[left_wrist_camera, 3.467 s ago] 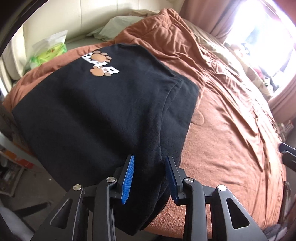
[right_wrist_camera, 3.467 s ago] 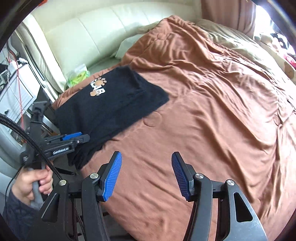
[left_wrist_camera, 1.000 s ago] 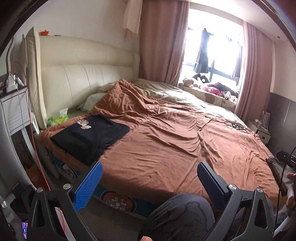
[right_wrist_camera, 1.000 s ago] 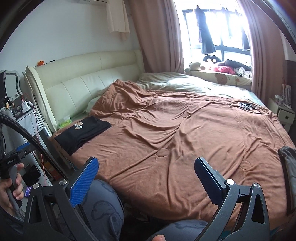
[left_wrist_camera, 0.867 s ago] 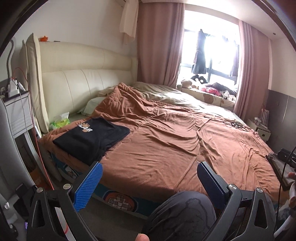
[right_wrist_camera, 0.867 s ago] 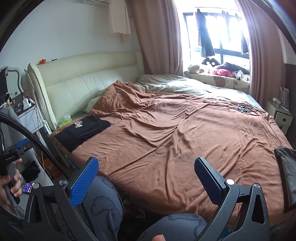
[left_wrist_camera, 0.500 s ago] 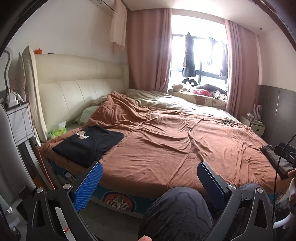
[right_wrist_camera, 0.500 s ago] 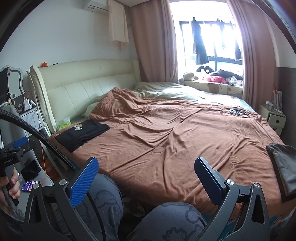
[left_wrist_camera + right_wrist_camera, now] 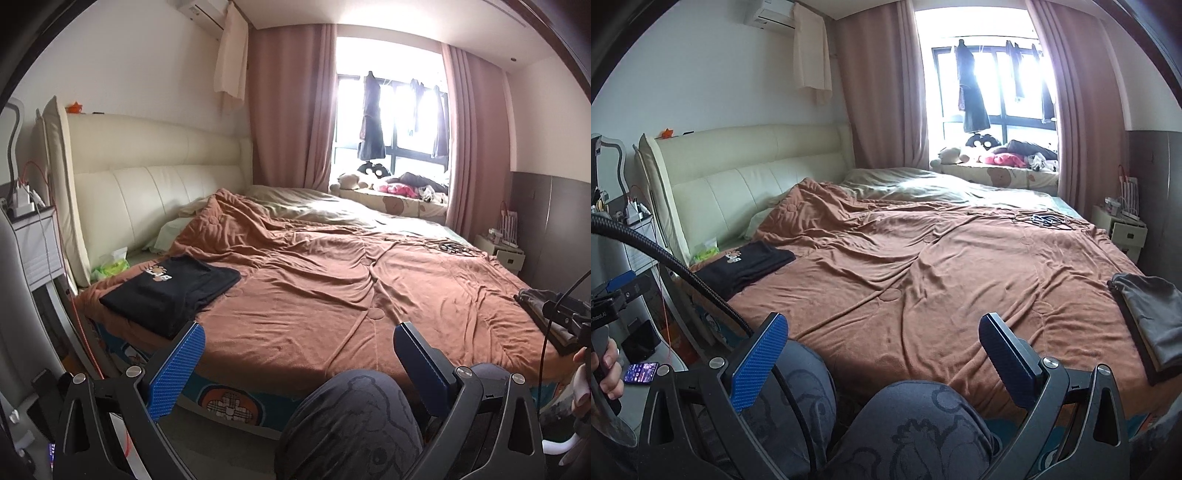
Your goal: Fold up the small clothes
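1. Both tools have pulled well back from the bed (image 9: pixel 332 295) since a few seconds ago; the left tool (image 9: pixel 295 365) no longer straddles the black shirt (image 9: pixel 173 288).
2. Left and right tool (image 9: pixel 882 362) both gape wide, holding nothing.
3. The shirt lies folded at the bed's left corner, seemingly finished.
4. A grey garment (image 9: pixel 1156 314) waits at the right edge, likely next.
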`<action>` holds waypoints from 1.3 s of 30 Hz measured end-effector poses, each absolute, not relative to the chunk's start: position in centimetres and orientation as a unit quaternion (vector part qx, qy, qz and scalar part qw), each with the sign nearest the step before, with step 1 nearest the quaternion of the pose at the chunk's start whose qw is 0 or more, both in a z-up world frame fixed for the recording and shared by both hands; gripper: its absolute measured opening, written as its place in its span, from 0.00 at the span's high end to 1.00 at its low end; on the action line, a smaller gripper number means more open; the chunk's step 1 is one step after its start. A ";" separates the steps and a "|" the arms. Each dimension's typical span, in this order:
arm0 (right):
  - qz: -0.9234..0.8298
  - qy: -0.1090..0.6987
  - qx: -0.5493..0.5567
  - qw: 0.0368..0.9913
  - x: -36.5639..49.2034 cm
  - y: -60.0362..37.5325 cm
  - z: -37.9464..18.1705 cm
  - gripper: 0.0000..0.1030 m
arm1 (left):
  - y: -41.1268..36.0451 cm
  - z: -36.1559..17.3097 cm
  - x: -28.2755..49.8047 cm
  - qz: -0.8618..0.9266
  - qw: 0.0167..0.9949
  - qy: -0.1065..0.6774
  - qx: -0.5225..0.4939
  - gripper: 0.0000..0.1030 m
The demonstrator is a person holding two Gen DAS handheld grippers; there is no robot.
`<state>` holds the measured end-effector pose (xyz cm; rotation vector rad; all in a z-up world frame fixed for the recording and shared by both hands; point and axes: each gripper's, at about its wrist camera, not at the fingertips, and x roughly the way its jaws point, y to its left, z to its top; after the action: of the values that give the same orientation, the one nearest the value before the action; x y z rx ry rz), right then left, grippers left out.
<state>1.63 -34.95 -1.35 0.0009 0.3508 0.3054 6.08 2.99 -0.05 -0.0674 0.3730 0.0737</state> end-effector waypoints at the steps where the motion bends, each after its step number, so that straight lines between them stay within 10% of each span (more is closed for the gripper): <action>1: 0.152 0.176 0.001 0.973 1.8 -35.0 -1.4 0.00 | 2.9 -0.1 6.1 0.036 0.981 0.187 -0.033 0.00; 39: 0.161 0.193 0.010 0.968 3.8 -34.9 -1.1 0.00 | 3.5 -0.4 7.5 0.039 0.979 0.193 -0.047 0.00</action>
<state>3.75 -34.89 -1.05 0.0193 0.3906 0.3256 7.48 3.50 -0.41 -0.0952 0.3879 0.0781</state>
